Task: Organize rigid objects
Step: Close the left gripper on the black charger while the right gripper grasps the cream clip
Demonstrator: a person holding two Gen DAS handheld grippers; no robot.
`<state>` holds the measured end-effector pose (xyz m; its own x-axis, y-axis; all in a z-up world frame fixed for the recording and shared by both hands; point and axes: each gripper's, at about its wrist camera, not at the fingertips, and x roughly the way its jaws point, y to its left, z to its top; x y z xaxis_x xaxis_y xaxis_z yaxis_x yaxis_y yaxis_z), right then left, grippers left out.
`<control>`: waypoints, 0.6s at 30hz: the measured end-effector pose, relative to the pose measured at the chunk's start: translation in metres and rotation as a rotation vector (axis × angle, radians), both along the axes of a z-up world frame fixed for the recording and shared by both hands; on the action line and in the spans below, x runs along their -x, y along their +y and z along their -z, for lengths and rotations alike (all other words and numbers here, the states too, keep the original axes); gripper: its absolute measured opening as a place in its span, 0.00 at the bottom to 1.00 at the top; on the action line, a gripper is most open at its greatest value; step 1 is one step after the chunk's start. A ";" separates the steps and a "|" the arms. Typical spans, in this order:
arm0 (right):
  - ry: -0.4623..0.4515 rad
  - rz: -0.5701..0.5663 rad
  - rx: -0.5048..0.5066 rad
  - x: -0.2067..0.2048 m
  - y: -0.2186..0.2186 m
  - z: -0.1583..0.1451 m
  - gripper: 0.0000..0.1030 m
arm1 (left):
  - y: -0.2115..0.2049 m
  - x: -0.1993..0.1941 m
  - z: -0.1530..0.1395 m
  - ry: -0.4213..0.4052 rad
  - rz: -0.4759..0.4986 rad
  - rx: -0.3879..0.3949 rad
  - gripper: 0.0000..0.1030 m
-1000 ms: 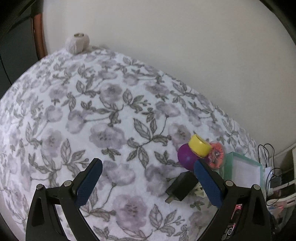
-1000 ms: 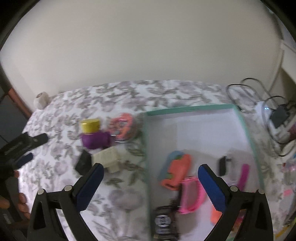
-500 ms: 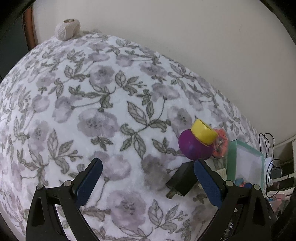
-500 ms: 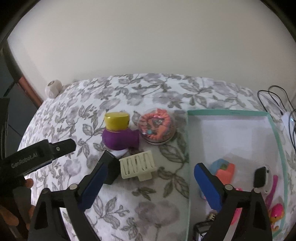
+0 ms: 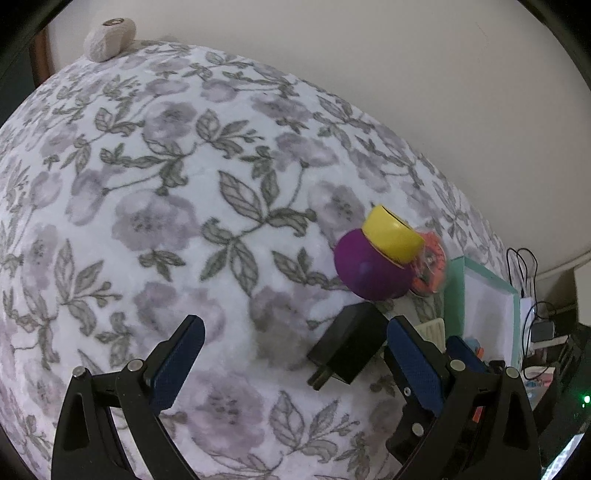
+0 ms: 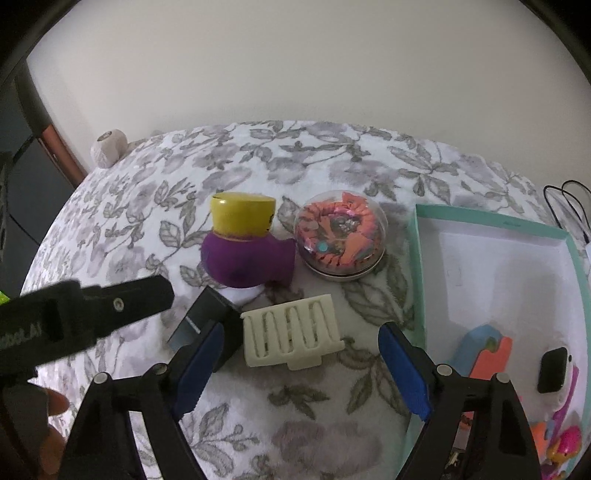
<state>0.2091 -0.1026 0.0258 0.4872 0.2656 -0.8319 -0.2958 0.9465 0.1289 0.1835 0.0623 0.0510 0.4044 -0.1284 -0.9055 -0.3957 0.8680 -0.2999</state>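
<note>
A cream slotted plastic piece (image 6: pixel 291 335) lies on the floral cloth between my right gripper's (image 6: pixel 299 363) open, empty fingers. Beside it lies a black charger plug (image 6: pixel 207 325), which also shows in the left wrist view (image 5: pixel 349 345). Behind stand a purple bottle with a yellow cap (image 6: pixel 245 243) and a clear dome with orange contents (image 6: pixel 341 236). The bottle shows in the left view too (image 5: pixel 376 264). My left gripper (image 5: pixel 291 350) is open and empty, with the plug just inside its right finger. A teal-rimmed white box (image 6: pixel 419 258) at the right holds several small toys.
A pale yarn ball (image 5: pixel 109 33) sits at the cloth's far corner against the wall. Cables and chargers (image 5: pixel 543 328) lie beyond the box at the right. My left gripper's body (image 6: pixel 81 317) reaches into the right wrist view from the left.
My right gripper has swung left from over the box to the cream piece. My left gripper has moved closer to the plug and the purple bottle.
</note>
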 end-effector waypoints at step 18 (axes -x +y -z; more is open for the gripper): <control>0.012 0.017 -0.076 -0.001 -0.011 0.006 0.54 | -0.020 -0.007 0.016 0.016 0.053 0.058 0.87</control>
<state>0.2098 -0.1133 0.0197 0.4824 0.3199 -0.8154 -0.2779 0.9387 0.2039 0.1907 0.0427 0.0354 0.3811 -0.2021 -0.9022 -0.3546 0.8692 -0.3446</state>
